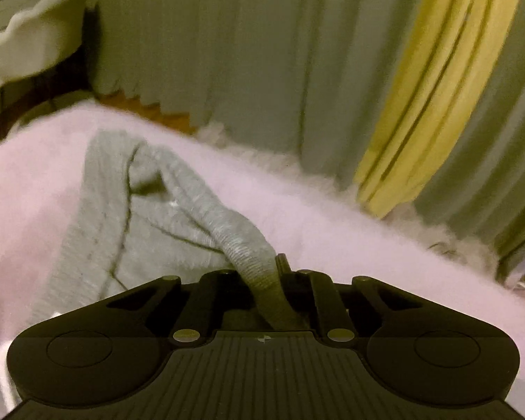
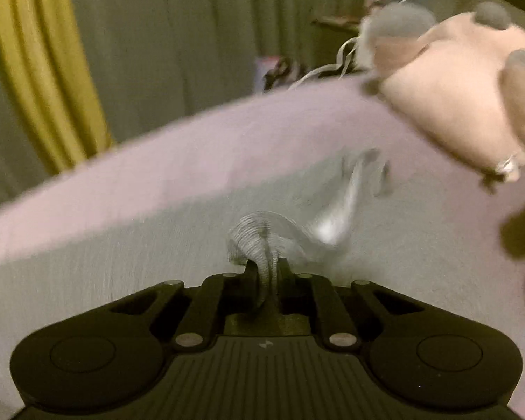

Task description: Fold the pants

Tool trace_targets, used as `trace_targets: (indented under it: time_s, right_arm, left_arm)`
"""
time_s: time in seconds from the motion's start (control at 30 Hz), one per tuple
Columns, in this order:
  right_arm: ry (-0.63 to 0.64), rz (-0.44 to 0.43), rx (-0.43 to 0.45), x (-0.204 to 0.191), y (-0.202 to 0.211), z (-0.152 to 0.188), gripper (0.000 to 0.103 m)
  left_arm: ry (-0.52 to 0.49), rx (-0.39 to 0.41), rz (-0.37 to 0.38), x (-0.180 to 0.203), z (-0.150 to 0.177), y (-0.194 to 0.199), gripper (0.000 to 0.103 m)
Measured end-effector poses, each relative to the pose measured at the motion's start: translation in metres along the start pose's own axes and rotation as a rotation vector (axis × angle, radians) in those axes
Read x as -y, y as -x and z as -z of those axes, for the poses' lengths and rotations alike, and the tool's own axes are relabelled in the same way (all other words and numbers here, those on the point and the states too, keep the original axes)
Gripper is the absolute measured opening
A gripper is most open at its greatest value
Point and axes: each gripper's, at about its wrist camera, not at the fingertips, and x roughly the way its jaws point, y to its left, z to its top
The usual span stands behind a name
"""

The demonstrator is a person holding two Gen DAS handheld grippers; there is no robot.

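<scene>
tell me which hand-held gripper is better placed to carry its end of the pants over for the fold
Probably left. The left hand-held gripper is shut on a ribbed band of the grey pants, with fabric trailing away flat. The right hand-held gripper pinches only a small bunched bit, and that view is blurred.

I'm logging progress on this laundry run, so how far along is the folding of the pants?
Early to middle. Done: both tongs have a grip, the left tongs shut on a ribbed edge of the grey pants, the right tongs shut on another ribbed bunch. In hand: the cloth is lifted off the pink blanket. Left: no neat fold shows yet; the pants lie rumpled and need laying over and flattening.
</scene>
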Motion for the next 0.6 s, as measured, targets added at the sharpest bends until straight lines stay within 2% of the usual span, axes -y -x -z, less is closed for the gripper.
trace_targets:
  time_s: [0.1,0.2,0.27,0.33,0.43,0.53,0.6]
  right_arm:
    - [-0.162,-0.084,0.138,0.028,0.049,-0.035,0.008]
    - [-0.281,-0.182,0.277,0.067,0.107,-0.053,0.005]
    - [-0.337,-0.233,0.35,0.1,0.14,-0.044,0.005]
    - [-0.345,-0.233,0.375,0.132,0.15,-0.03,0.005]
    - [-0.349,-0.131,0.306,0.172,0.141,0.018,0.005]
    - [-0.419,-0.035,0.119,0.205,0.093,0.071,0.005]
    - [-0.476,-0.007,0.012,0.214,0.065,0.096,0.005]
  left_arm:
    - [-0.012,0.098,0.083,-0.008,-0.002,0.055,0.013]
    - [0.053,0.174,0.181,-0.03,0.012,0.112,0.013]
    - [0.13,0.179,0.243,-0.054,0.039,0.141,0.013]
    - [0.179,0.138,0.242,-0.074,0.073,0.155,0.014]
    - [0.214,0.031,0.195,-0.096,0.125,0.152,0.014]
    - [0.324,-0.119,0.155,-0.117,0.165,0.13,0.017]
    - [0.358,-0.158,0.112,-0.12,0.174,0.122,0.024]
